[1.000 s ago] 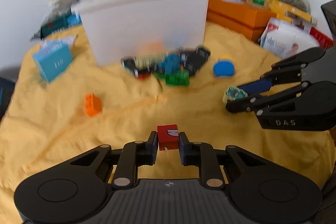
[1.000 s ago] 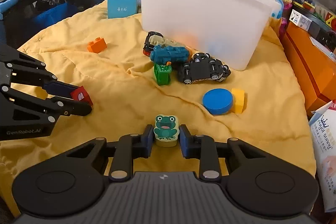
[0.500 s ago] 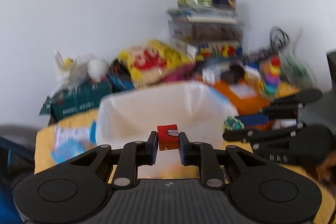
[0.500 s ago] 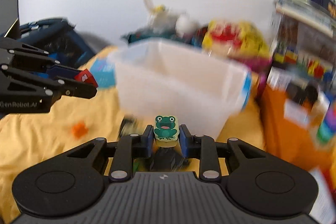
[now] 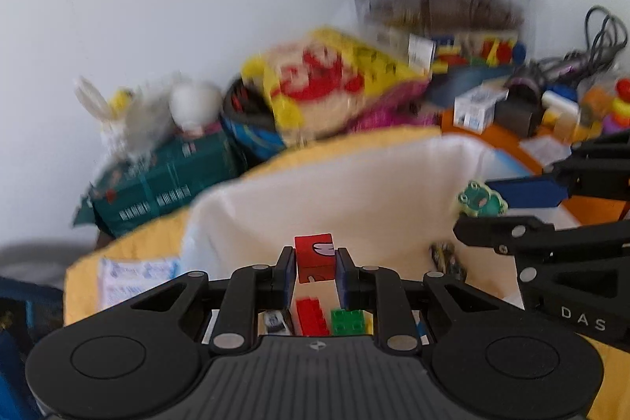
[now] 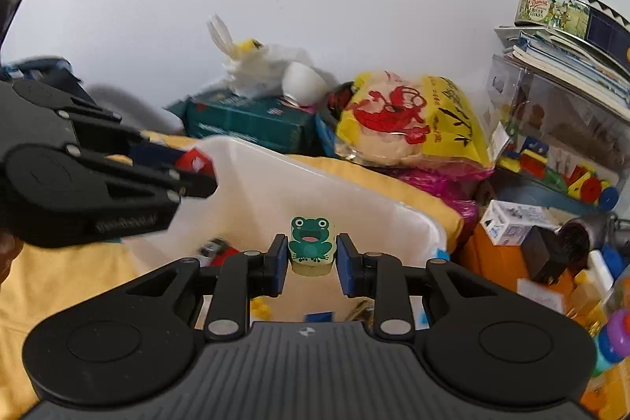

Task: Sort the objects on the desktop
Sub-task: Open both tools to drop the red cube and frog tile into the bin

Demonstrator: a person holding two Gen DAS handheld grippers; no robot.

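Both grippers are hovering over the white translucent plastic bin (image 6: 354, 199). The left gripper (image 5: 315, 268), fingers just loosening, is pinching a small red cube (image 5: 315, 256); the right gripper (image 6: 311, 260) is gripping a green frog-printed block (image 6: 311, 243) by its flat sides (light, rigid pieces, likely easy to drop in).

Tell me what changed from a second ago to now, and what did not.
Both grippers lifted off the yellow cloth and now hang over the open white bin. The left gripper carried the red block, its jaws just easing slightly wider around it; the right gripper carried the frog block. Neither block was let go.
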